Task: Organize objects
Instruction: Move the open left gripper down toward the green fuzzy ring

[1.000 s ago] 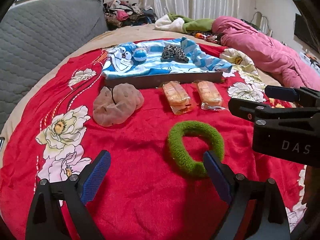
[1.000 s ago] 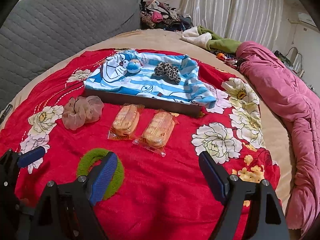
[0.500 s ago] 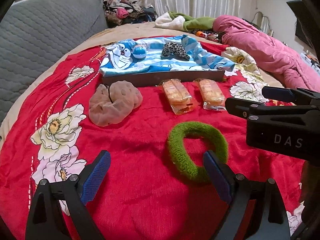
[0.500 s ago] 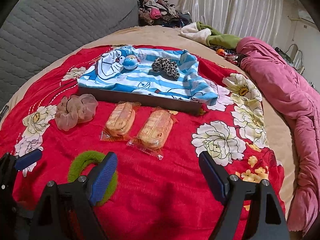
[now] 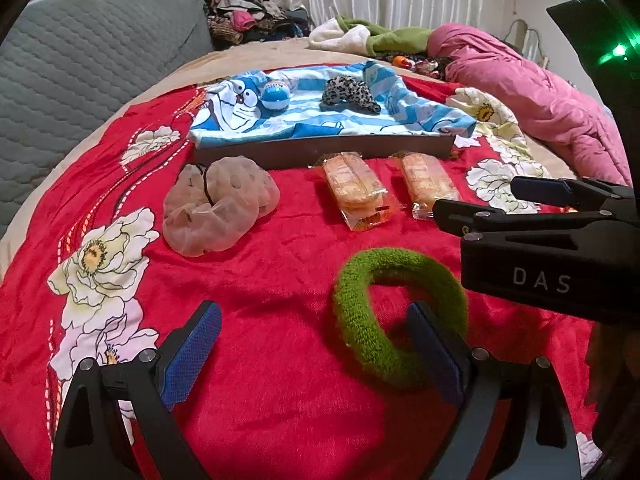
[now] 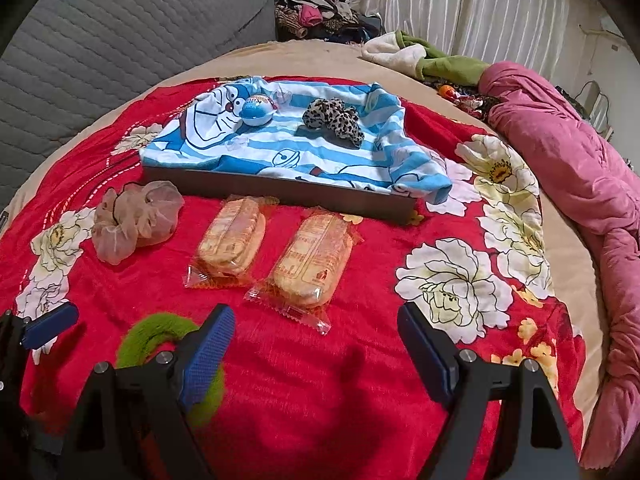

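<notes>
A green scrunchie (image 5: 396, 312) lies on the red blanket just ahead of my open left gripper (image 5: 316, 344), touching its right finger; it also shows in the right wrist view (image 6: 160, 340). A beige scrunchie (image 5: 218, 210) (image 6: 136, 220) lies to the left. Two wrapped snack packs (image 5: 354, 194) (image 6: 312, 266) lie in front of a brown tray (image 6: 280, 192) lined with a blue striped cloth, which holds a blue ball (image 6: 258, 109) and a leopard scrunchie (image 6: 334, 120). My right gripper (image 6: 316, 344) is open and empty, hovering before the snacks.
A grey quilted headboard (image 6: 120, 32) stands at the left. A pink duvet (image 6: 580, 152) runs along the right side. Clothes are piled at the back by the curtains (image 6: 320, 12). The right gripper's body (image 5: 552, 248) crosses the left wrist view.
Both grippers have moved forward slightly toward the objects. The green scrunchie and snacks appear nearer. Nothing was grasped or released.
</notes>
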Tool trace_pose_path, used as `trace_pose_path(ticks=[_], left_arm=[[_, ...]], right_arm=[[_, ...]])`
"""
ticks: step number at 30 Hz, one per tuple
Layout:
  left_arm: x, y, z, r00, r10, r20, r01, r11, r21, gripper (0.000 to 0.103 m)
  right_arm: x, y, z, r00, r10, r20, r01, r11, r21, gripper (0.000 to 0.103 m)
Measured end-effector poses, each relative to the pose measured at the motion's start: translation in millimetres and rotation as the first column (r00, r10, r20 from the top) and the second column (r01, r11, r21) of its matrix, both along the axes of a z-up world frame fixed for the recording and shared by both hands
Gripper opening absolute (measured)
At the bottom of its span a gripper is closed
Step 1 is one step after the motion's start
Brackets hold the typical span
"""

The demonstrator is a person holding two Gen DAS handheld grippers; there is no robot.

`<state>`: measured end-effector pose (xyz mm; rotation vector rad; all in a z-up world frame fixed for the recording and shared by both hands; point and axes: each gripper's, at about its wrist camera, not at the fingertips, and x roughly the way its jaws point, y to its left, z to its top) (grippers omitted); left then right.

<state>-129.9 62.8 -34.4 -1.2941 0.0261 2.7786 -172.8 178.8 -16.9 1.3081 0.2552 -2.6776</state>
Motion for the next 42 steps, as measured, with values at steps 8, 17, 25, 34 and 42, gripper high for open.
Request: trace_pose_path(ticks=[8,17,25,34,42], left_arm=[[-8,-2,-7,1.0,0.015,0.013,-0.015,1.0,-0.002,0.094],[-19,-5,-14,0.999,0.036,0.033,-0.036,0.999,-0.006,0.094],[-26,-5,-23,0.998,0.041,0.054,-0.041,0.999,-0.008,0.094],[-31,-7,-26,0.997,0.039,0.062,-0.039,0.999,0.004,0.094],[-32,-6,-25,0.998,0.013,0.062,-0.015,1.0,0.023,0.087]], right_arm=[[-13,1,-11,1.0,-0.009,0.022,0.009,1.0,-0.001,0.083],[-24,0,-21,0.999,-0.013,0.037,0.014,1.0,-0.01,0.083],[-37,-3,-30,0.998,-0.016,0.056,0.018,1.0,-0.026,0.083],[-50,1,-40,0.997,-0.022,0.078,0.03,0.994,-0.104,0.083],[-57,9,-41,0.996,-0.007,0.086,0.026,0.975,-0.222,0.057]])
